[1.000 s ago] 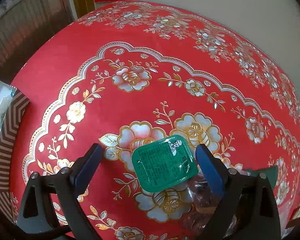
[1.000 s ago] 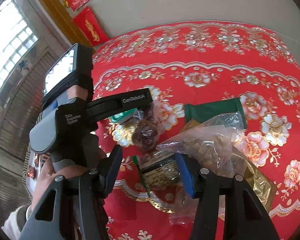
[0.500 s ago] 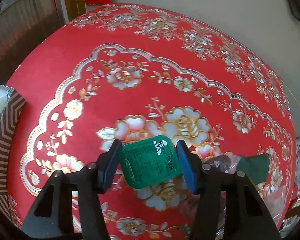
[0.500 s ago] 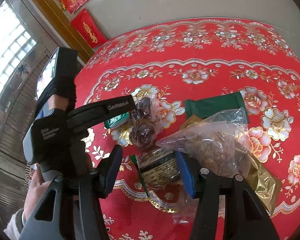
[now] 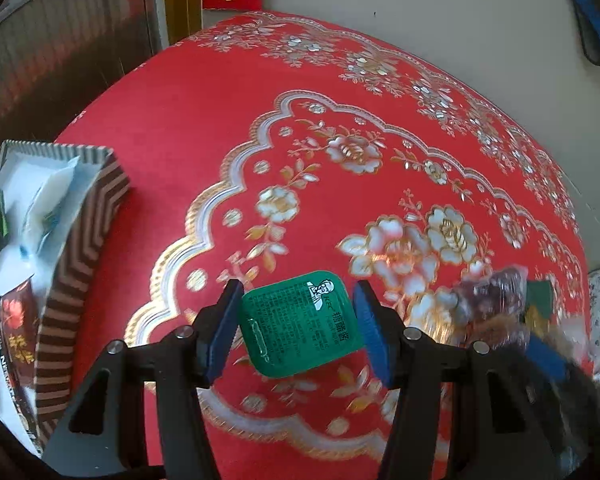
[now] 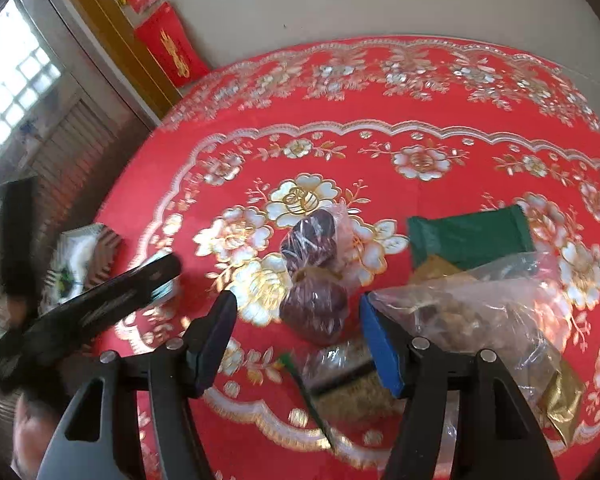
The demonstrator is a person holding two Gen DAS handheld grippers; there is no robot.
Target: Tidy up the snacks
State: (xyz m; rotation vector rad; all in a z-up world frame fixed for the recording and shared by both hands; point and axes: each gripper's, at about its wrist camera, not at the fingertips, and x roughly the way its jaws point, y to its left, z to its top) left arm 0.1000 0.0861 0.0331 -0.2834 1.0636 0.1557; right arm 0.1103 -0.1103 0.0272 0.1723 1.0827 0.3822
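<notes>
Left wrist view: we held one green sauce cup, a flat, rounded-square tub with a printed foil lid, clamped between both pads of our left gripper above the tablecloth, a glossy red sheet embossed with gold and silver flowers. One striped cardboard box stood to the left, with several packets inside.

Right wrist view: the jaws of our right gripper had just been opening and gripped nothing. Beyond them lay one clear wrap with two dark round sweets, one dark green packet and one crumpled clear bag.
</notes>
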